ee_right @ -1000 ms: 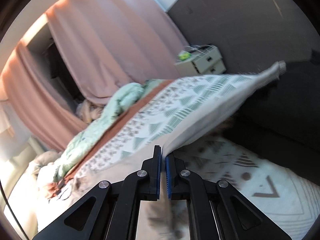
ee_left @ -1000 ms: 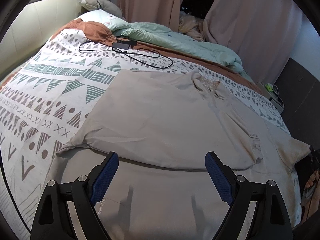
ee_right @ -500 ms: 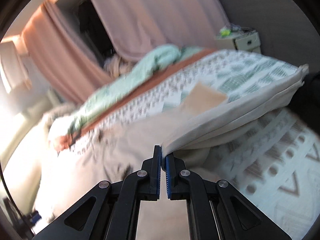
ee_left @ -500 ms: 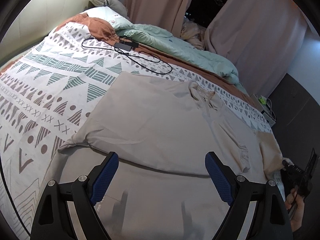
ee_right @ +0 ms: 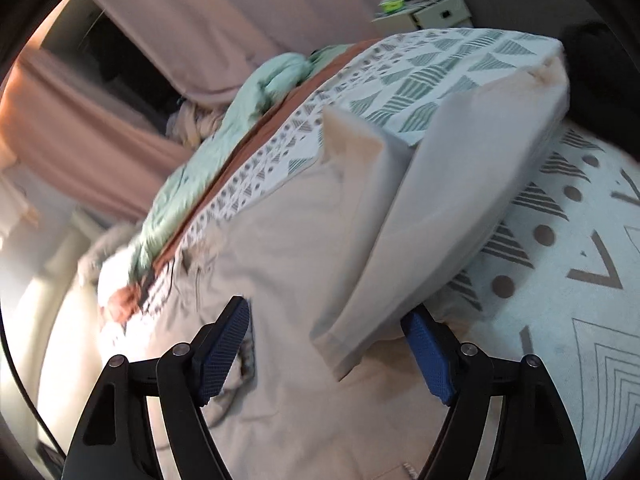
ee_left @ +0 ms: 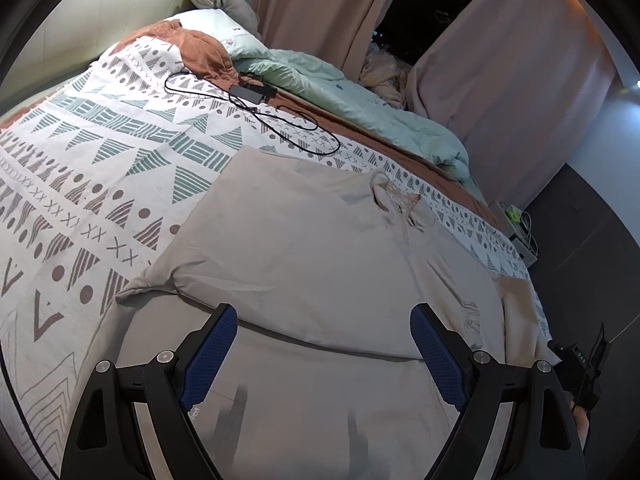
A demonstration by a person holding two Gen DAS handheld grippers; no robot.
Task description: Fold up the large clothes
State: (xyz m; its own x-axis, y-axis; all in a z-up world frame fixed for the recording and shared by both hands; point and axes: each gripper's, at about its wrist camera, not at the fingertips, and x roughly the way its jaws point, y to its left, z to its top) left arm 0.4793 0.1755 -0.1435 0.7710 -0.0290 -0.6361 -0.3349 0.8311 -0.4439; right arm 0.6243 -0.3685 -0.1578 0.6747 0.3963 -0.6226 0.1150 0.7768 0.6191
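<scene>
A large beige long-sleeved shirt point(ee_left: 320, 264) lies spread on the patterned bedspread point(ee_left: 100, 168), collar at the far side, its left sleeve folded across the body. My left gripper point(ee_left: 324, 352) is open and empty, hovering above the shirt's lower part. In the right wrist view the same shirt point(ee_right: 288, 248) fills the middle, and its right sleeve point(ee_right: 440, 208) hangs loose in the air, dropping between the open jaws of my right gripper point(ee_right: 328, 348). The right gripper holds nothing.
A black charger and cable point(ee_left: 256, 100) lie on the bedspread beyond the shirt. A mint duvet point(ee_left: 360, 100), a brown blanket point(ee_left: 196, 48) and pillows are at the head of the bed. Curtains point(ee_left: 500, 72) hang behind. A bedside unit point(ee_right: 432, 12) stands past the bed's corner.
My right gripper was shut on the sleeve and carried it over the shirt; now its jaws have opened and the sleeve is falling free. The left gripper has stayed open over the shirt.
</scene>
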